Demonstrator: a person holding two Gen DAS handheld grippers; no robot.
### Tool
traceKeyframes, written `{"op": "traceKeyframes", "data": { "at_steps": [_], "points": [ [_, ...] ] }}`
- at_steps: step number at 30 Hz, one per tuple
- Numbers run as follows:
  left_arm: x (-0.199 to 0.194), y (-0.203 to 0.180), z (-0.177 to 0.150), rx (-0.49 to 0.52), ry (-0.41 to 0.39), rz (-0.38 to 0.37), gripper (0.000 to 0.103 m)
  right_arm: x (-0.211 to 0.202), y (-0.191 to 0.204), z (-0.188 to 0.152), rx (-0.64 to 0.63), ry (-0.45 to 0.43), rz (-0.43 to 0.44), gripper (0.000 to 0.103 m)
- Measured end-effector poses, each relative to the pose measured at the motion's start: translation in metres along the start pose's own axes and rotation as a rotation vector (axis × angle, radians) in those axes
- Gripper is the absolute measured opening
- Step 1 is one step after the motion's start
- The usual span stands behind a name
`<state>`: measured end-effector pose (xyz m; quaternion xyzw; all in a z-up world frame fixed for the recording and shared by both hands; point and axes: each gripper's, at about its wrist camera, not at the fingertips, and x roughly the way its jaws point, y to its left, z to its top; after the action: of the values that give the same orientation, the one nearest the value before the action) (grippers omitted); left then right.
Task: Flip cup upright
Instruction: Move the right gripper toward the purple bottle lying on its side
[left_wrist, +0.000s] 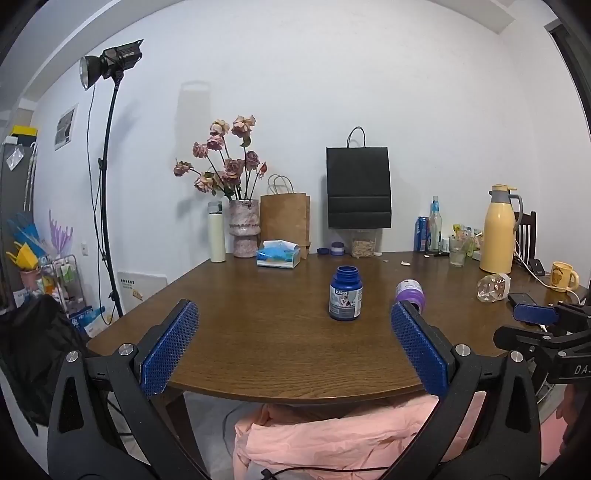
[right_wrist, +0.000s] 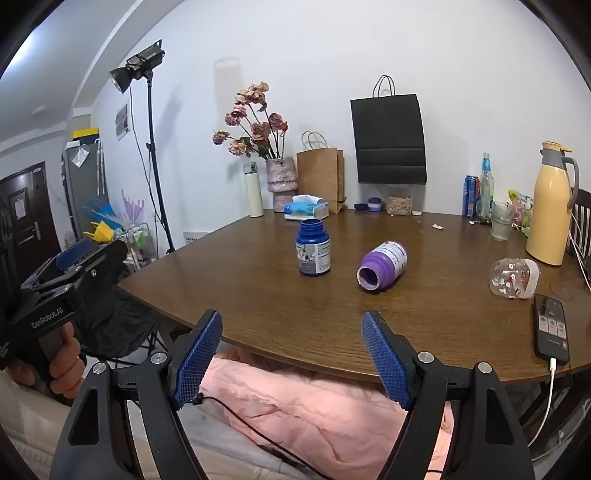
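Currently both grippers stand wide open and hold nothing: the right gripper (right_wrist: 291, 354) hangs just off the near edge of the table, and the left gripper (left_wrist: 293, 343) does the same on its own side.

The task's thing is most likely the purple bottle (right_wrist: 383, 265), which lies on its side near the middle of the wooden table (right_wrist: 443, 332), open mouth turned toward you and base pointing away. An upright blue bottle (right_wrist: 313, 246), also uncapped, stands just to its left, apart from it. A clear patterned cup (right_wrist: 514, 277) also lies tipped over, farther right; judge which item is meant before you commit.

Handling, as a judgement:
- Treat the purple bottle as light, rigid plastic, probably empty.
- Expect its round, smooth wall to roll on the polished top if you nudge it.
- Take hold across the labelled body, mid-length, with one pad on each side. Avoid the ribbed neck, where the grip is narrower.
- Rotate it until the mouth faces up, then set the base down flat.

The tabletop is hard, level and glossy. A phone (right_wrist: 551, 328) on a charging cable lies at the right edge; keep clear of it. Bags, a vase of dried roses (right_wrist: 255, 125) and a yellow thermos jug (right_wrist: 550, 206) line the far side, well apart from the work area.
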<state>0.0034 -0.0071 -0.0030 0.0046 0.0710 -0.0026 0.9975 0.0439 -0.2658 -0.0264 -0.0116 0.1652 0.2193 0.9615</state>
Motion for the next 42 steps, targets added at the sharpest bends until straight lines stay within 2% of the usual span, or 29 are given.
{"op": "traceKeyframes", "data": {
  "at_steps": [6,10,17,26,30,35,39,42],
  "points": [
    [0.008,-0.003,-0.003,-0.005,0.0,0.0,0.103,0.012,-0.008,0.001,-0.04,0.009,-0.017,0.083],
    [0.025,-0.011,0.005,0.013,0.002,0.025,0.103,0.025,-0.011,0.008,-0.061,-0.004,-0.02,0.083],
    [0.06,-0.033,0.007,0.019,0.03,0.05,0.103,0.06,-0.055,0.016,-0.031,0.008,-0.025,0.083],
    [0.11,-0.07,0.008,0.0,0.089,0.131,0.103,0.074,-0.111,0.027,-0.061,0.024,-0.035,0.083],
    [0.128,-0.084,0.007,0.0,0.122,0.179,0.103,0.082,-0.143,0.035,-0.101,0.033,-0.055,0.083],
    [0.15,-0.097,0.008,0.008,0.16,0.233,0.103,0.09,-0.181,0.038,-0.238,0.056,-0.098,0.083],
    [0.161,-0.104,0.01,0.022,0.161,0.271,0.103,0.097,-0.22,0.039,-0.237,0.083,-0.084,0.083],
    [0.166,-0.104,0.013,0.018,0.156,0.295,0.103,0.1,-0.23,0.041,-0.214,0.083,-0.067,0.083]
  ]
}}
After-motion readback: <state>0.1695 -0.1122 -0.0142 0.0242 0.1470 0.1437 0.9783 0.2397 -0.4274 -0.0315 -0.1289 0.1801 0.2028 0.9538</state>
